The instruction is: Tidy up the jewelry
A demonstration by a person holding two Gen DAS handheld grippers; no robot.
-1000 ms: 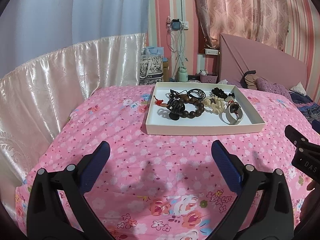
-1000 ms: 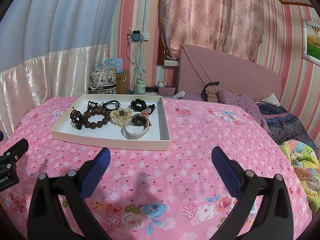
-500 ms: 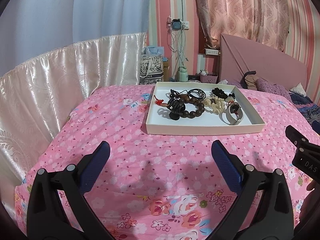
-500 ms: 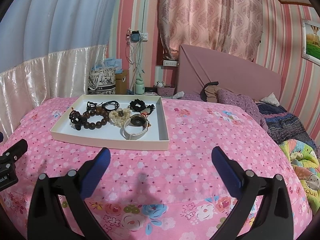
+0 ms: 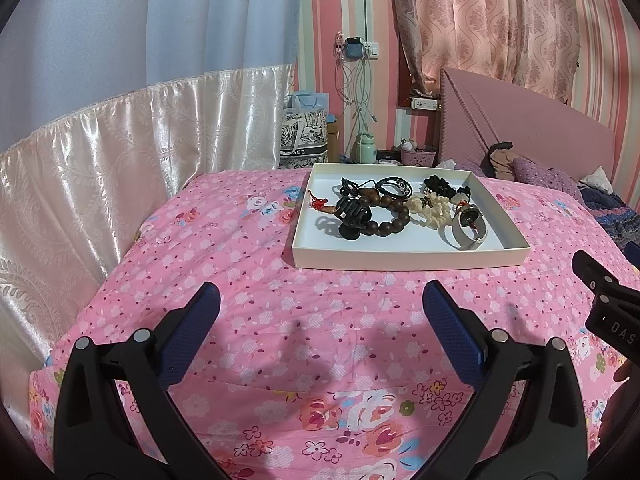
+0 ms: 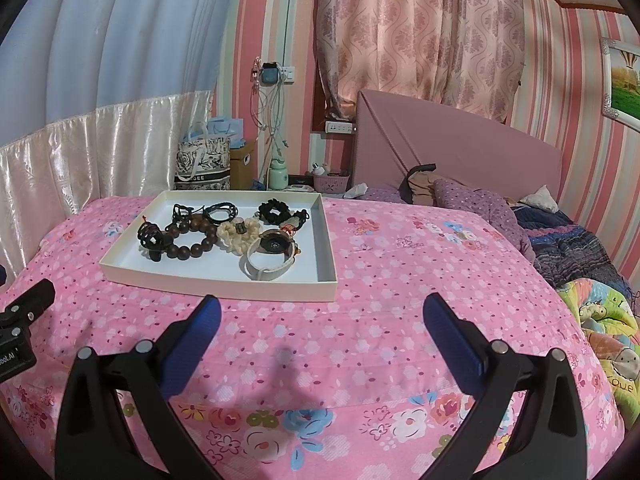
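Both claws gape wide and hold nothing: the left gripper (image 5: 320,312) and right gripper (image 6: 320,316), with ribbed blue pads, hover over the floral pink quilt (image 5: 280,320). Centre frame, a shallow white cardboard tray (image 5: 408,258) holds a round dark wooden-bead bracelet (image 5: 384,216), a cream knobbly bracelet (image 5: 434,208) and a smooth pale-strapped watch (image 6: 268,258).

"DAS" on the right gripper (image 5: 608,304) body, "GEE" on a patterned tote bag (image 6: 203,164) (partly hidden), "oot.AI" on the left gripper (image 6: 16,336) body
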